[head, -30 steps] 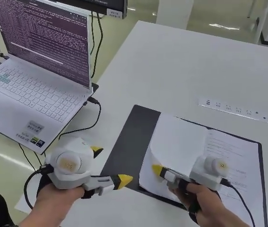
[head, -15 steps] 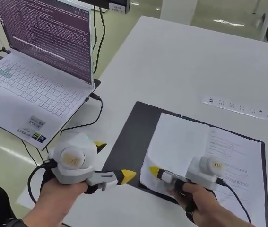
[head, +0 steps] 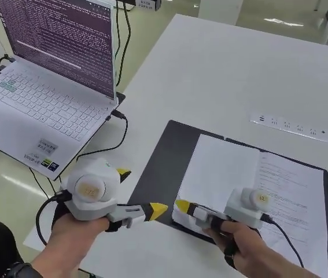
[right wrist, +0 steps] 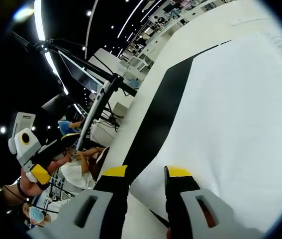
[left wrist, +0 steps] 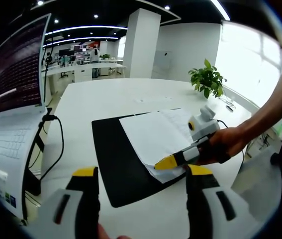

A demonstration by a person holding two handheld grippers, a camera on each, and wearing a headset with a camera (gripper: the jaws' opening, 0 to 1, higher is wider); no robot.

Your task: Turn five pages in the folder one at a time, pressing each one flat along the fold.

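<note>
Trouble from here would most likely start at the turned page (head: 221, 174), a blank-backed sheet lying over the black left cover of the folder (head: 161, 168) in the lower right of the head view. In the left gripper view its near corner rides up off the cover with a shadow beneath, so it is not yet pressed flat. The right gripper (head: 181, 207) sits at that corner. In its own view the sheet's edge runs between two jaws set close together, but I cannot tell whether they pinch the paper or merely rest over it. If they do grip and the hand drags sideways, the sheet could crease or tear at the binding. If it lets go before a pass along the fold, the page may spring back over the printed page (head: 291, 191). The left gripper (head: 140, 192), at lower left of the frame, hangs just off the folder's near-left edge with jaws spread wide and nothing in them. Nothing pins the folder, so I judge it might slide on the smooth white table (head: 210, 69).

Opened out, the folder's long axis runs across the frame, sloping down to the right. The fold crosses it, from the far edge toward the person, and the printed lines put the page tops at the far side. A laptop (head: 42, 104) stands at upper left, well apart.
</note>
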